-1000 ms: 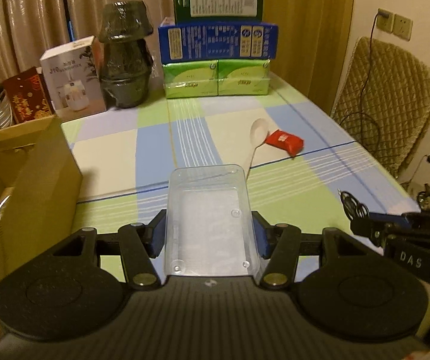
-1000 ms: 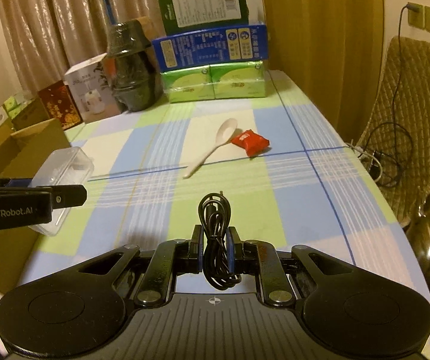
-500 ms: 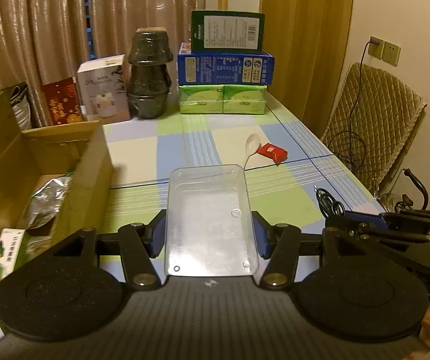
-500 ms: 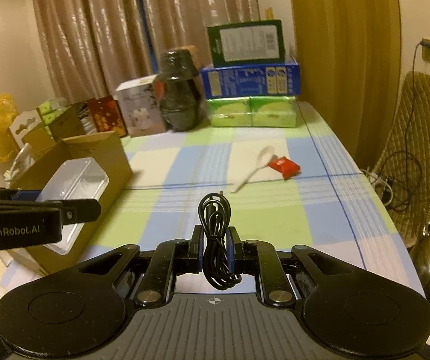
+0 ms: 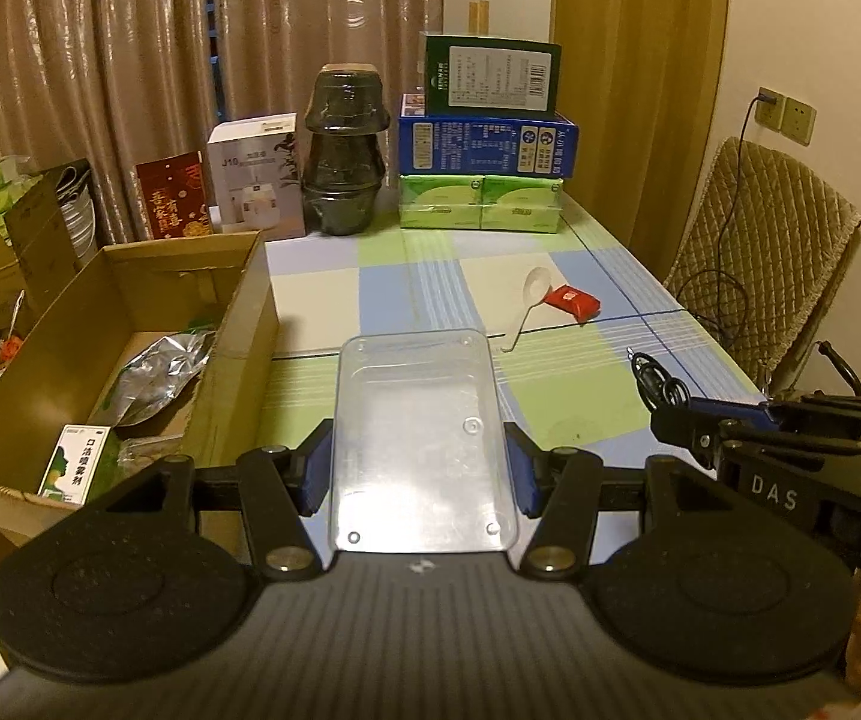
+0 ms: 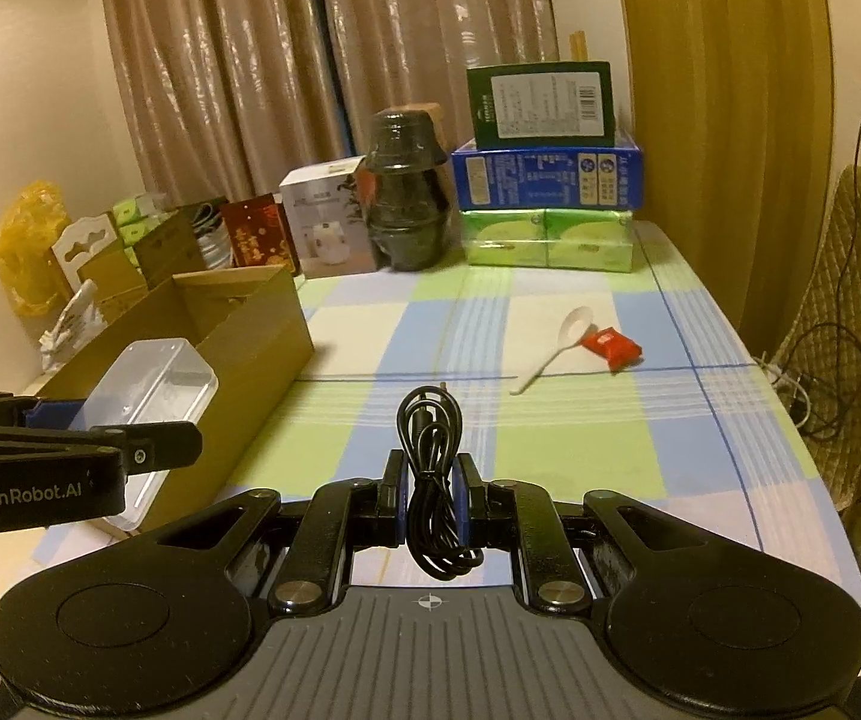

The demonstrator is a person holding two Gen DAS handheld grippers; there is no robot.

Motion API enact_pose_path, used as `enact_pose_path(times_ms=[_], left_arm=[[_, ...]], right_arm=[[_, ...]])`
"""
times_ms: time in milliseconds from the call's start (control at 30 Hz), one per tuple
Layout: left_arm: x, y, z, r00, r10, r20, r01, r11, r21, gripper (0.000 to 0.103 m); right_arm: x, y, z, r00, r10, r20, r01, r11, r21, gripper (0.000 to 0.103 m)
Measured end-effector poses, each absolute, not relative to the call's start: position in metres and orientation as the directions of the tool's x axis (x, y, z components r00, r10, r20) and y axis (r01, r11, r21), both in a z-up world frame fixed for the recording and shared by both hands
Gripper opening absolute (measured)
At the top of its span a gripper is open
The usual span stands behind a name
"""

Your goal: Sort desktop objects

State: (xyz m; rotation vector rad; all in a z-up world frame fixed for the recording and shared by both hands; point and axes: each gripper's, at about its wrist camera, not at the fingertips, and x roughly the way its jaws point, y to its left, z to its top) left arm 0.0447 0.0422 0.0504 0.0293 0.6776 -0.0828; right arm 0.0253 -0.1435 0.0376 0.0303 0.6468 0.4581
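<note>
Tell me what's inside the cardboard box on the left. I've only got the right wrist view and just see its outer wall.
Observer: The left wrist view looks down into the cardboard box. A crumpled silver foil bag lies in it.
Operator: Anything else in there?
Observer: A small green-and-white carton sits at the near end, close to the bag.
Operator: How is the clear container held?
Observer: The left gripper has its fingers pressed on both long sides of the clear container, which points lengthwise away from the camera.
</note>
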Motion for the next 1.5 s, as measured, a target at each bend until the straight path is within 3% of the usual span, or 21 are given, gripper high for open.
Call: enact_pose_path(times_ms=[667,1500], left_arm=[[0.028,0.079,0.056,0.782,-0.021,-0.622,0.027,1.0,0.0,0.052],[0.005,0.198,0.068,0.761,0.147,-0.632,-0.161,0.986,0.035,0.052]], right_arm=[[0.022,-0.104,0.036,0.66,0.469,-0.587,-0.475,0.866,0.157,0.012],[0.013,0.051,0.044,0.522,0.635,-0.569,-0.691,0.706,0.154,0.012]])
